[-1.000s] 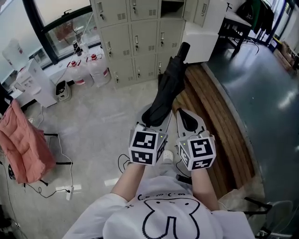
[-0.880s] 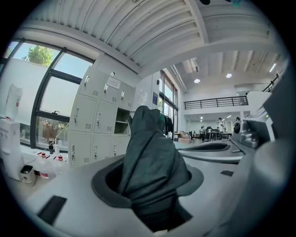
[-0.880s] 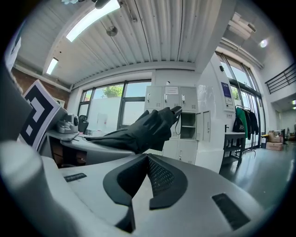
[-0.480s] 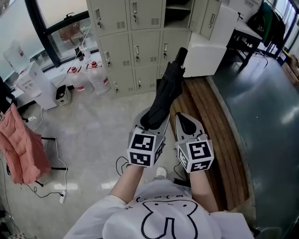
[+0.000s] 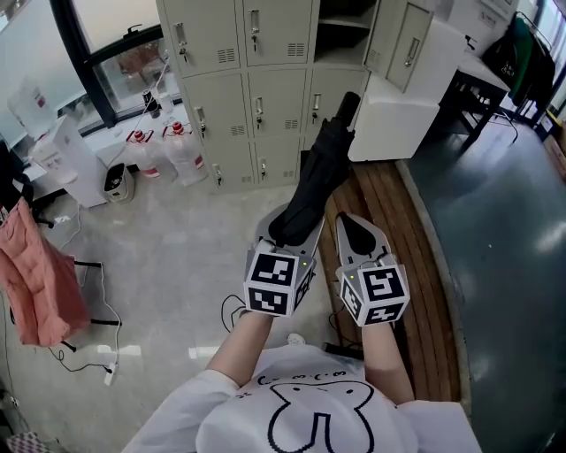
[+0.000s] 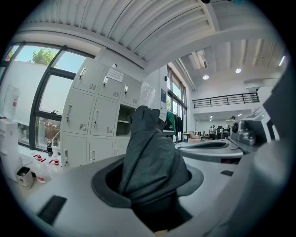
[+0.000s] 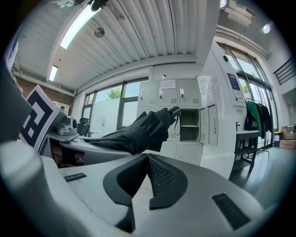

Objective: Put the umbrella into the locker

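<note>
my left gripper [image 5: 292, 232] has its jaws part-way apart and clamped on one end of the folded umbrella [image 5: 324, 164]. the umbrella juts toward the top centre of the head view, its far end close to the lockers. my right gripper [image 5: 352, 223] has its jaws together with nothing in them. the open locker [image 5: 347, 26] sits at top centre, with its door [image 5: 409, 44] swung right. i'd aim the far end at that dark opening, hold the umbrella level and feed it in straight, clear of the door edge. the right gripper steadies it only if it sags.
</note>
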A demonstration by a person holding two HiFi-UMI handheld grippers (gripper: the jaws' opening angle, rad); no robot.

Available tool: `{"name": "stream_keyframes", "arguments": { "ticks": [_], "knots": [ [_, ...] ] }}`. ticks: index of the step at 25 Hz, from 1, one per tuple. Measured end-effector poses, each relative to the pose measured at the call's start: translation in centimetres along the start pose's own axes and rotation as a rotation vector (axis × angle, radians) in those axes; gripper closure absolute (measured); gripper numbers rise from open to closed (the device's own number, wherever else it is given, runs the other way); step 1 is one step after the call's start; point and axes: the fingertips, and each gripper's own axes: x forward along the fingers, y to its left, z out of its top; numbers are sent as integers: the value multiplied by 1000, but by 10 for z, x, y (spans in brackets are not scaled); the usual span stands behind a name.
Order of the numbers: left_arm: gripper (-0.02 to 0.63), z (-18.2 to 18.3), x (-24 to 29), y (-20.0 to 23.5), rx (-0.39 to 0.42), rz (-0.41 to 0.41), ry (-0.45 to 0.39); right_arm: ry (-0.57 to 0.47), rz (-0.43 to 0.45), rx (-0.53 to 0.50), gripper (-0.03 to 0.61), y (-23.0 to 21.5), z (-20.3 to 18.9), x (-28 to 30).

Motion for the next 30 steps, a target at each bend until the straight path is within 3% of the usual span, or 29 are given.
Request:
{"name": "stream_keyframes", "arguments": {
  "ticks": [10, 30],
  "knots": [
    [390, 15, 78, 33, -7, -15, -17, 9, -14, -11, 563, -43, -3, 65],
    [390, 80, 281, 151, 14, -97, -25, -15, -134, -32, 563, -155, 26, 265]
  ]
}}
